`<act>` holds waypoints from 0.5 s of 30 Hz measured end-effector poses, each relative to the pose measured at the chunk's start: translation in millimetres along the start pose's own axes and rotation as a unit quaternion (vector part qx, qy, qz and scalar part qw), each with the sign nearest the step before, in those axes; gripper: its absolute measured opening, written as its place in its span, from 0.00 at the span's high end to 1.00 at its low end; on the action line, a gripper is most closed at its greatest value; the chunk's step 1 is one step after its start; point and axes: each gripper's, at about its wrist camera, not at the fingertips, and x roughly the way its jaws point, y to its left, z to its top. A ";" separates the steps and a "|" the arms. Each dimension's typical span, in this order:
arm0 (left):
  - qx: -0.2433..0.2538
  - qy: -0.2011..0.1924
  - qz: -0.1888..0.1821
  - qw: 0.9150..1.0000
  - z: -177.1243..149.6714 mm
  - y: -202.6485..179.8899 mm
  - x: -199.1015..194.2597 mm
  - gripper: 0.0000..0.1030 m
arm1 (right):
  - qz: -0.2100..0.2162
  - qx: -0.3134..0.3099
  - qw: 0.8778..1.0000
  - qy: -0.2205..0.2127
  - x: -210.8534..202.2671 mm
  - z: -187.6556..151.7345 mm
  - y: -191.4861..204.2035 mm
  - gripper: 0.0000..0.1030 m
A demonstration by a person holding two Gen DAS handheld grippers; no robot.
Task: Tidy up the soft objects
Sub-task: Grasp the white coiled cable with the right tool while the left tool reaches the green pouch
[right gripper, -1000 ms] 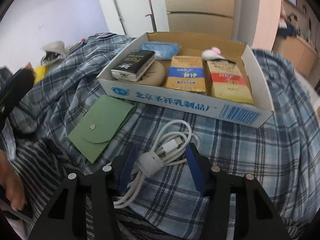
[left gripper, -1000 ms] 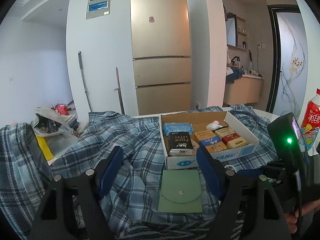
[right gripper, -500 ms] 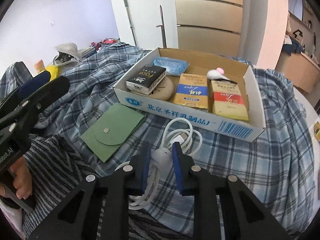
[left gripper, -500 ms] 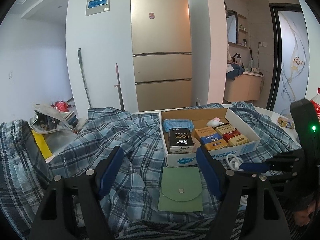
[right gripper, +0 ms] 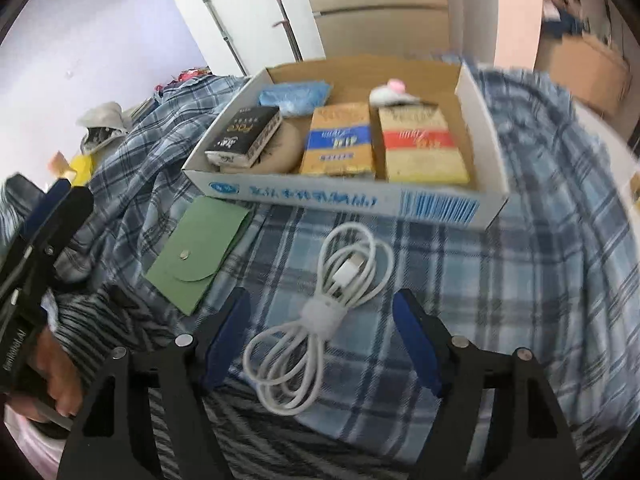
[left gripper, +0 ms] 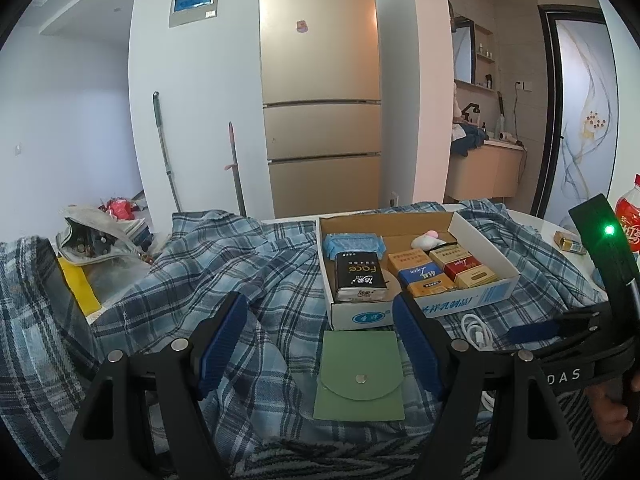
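The cable lay coiled on the plaid cloth, just in front of the box and apart from its near wall. Its long axis ran on a slant: one loop reached up and right toward the box, the other hung down and left toward you, with the white strap at the waist between them. That waist sat between the fingers of your right gripper, slightly left of the midline and a little ahead of the pads. The jaws had just been opening; they stood fairly wide, with the cable lying between them but neither pad pressing on it. In my judgement the coming grip turns on this slant: the fingers closed across the picture, so they would meet the bundle obliquely, and the strap was the only place where all the strands gathered tight. A small roll of your wrist to square the pads to the bundle would seem to help, with the lower loop kept clear of the left pad.

The pouch lay flat on the cloth to the cable's left, its far edge touching or nearly touching the box front. Your left gripper hovered over it, jaws wide and empty, the pouch centred between them. So your right hand was the nearer to the cable, your left to the pouch.
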 end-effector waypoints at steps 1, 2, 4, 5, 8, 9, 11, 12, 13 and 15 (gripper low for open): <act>-0.001 0.002 0.000 1.000 -0.1 0.4 1.0 0.25 | 0.003 0.001 1.000 0.003 3.1 -0.1 0.1 0.37; -0.002 0.004 -0.001 1.000 -0.1 1.5 1.2 0.25 | -0.007 -0.001 1.000 0.009 7.5 0.0 0.5 0.45; 0.000 0.006 -0.003 1.000 -0.1 1.2 1.7 0.25 | -0.033 -0.007 0.999 0.015 14.2 -1.6 2.0 0.53; 0.002 0.006 -0.003 1.000 -0.3 0.2 1.4 0.25 | -0.046 -0.013 0.999 0.005 12.7 -2.0 3.4 0.55; 0.006 0.005 -0.003 1.000 -0.4 -1.1 0.7 0.25 | -0.055 -0.008 0.998 0.004 13.0 -4.2 2.5 0.65; 0.005 0.005 -0.003 1.000 -0.4 -1.3 0.9 0.25 | -0.049 -0.012 0.999 0.003 12.7 -5.1 3.6 0.70; 0.005 0.011 -0.003 1.000 -0.7 -1.8 2.1 0.25 | -0.053 -0.026 0.998 -0.003 10.9 -6.1 10.0 0.75; 0.005 0.016 -0.003 1.000 -0.9 -2.1 3.7 0.25 | -0.057 -0.035 0.998 -0.006 11.3 -7.4 14.0 0.77; 0.005 0.019 -0.002 1.000 -1.0 -2.3 4.7 0.25 | -0.060 -0.047 0.997 -0.008 11.2 -9.3 18.6 0.78; 0.001 0.019 -0.005 1.000 -1.2 -0.4 4.1 0.25 | -0.047 -0.069 0.997 -0.010 9.6 -10.6 25.7 0.79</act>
